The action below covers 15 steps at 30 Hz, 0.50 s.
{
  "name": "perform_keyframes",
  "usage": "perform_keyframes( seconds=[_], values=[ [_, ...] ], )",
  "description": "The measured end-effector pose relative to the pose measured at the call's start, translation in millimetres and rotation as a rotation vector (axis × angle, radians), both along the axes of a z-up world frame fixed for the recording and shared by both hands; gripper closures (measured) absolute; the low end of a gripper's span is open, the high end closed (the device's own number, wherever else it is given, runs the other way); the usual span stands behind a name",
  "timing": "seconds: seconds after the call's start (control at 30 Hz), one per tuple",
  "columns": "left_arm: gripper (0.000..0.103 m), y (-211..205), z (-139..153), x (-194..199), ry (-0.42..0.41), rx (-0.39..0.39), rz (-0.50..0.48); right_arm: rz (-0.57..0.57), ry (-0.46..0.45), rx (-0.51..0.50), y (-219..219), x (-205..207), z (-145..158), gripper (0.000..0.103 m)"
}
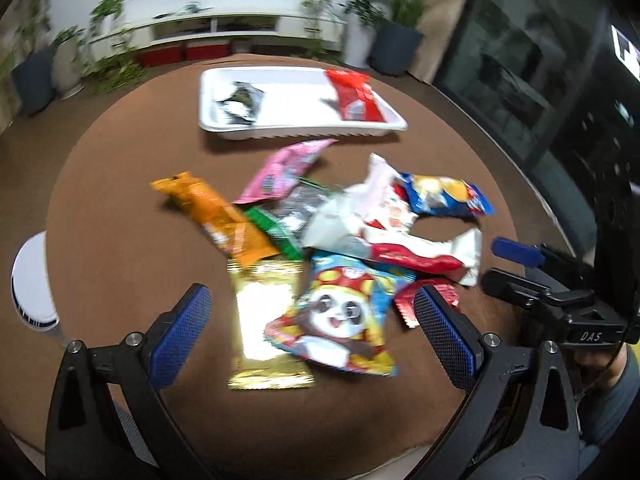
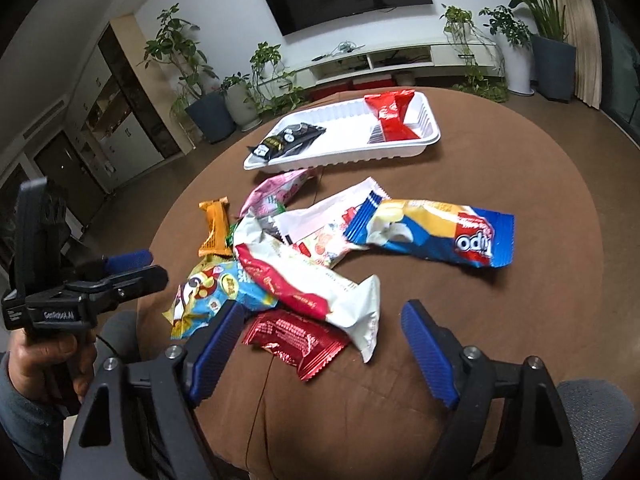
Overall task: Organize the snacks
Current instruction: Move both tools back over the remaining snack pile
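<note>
Table (image 2: 520,320): round, brown cloth top; bears the tray and the loose snack pile
Tray (image 2: 430,136): white, ribbed wall, at the far side of the table; a black packet (image 2: 292,138) lies at its left end, a red packet (image 2: 390,118) at its right end, the two well apart
Snack pile (image 2: 304,256): loose wrappers overlapping mid-table, near the tray but outside it
Blue chip bag (image 2: 432,232): right edge of the pile, lying flat
White-and-red bar wrapper (image 2: 316,292): lies diagonally over the pile, its end over a small red foil packet (image 2: 296,340)
Panda packet (image 1: 340,316): near edge of the pile, beside a gold foil packet (image 1: 266,320)
Orange packet (image 1: 218,216): left edge of the pile
Left gripper (image 1: 312,320): tilted down over the panda and gold packets, jaws spread wide, nothing between the pads
Right gripper (image 2: 324,340): tilted down above the red foil packet, jaws wide apart, gripping nothing
Hand (image 2: 48,360): wrapped around the left gripper's handle, sleeve at the wrist
</note>
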<state>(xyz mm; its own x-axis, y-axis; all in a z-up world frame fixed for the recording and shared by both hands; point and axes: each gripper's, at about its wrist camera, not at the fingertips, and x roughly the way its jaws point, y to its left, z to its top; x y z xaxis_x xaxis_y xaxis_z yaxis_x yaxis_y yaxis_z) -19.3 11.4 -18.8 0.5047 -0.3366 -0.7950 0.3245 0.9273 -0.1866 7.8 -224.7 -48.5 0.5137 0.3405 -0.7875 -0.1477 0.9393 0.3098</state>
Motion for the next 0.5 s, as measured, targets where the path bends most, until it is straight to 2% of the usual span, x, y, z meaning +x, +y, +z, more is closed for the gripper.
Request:
perform_keyframes(
  seconds=[0.13, 0.3, 0.37, 0.5],
  values=[
    [0.003, -24, -11, 11, 0.040, 0.072, -0.074, 0.016, 0.001, -0.012, 2, -2, -1, 0.019],
    [0.024, -34, -18, 27, 0.077, 0.119, -0.130, 0.032, 0.003, -0.015, 1, -3, 1, 0.020],
    [0.028, -37, -21, 30, 0.083, 0.148, -0.154, 0.044, 0.004, -0.021, 2, -3, 1, 0.020],
    [0.029, -46, -28, 33, 0.107, 0.194, -0.209, 0.075, 0.006, -0.036, 4, -2, 1, 0.020]
  ],
)
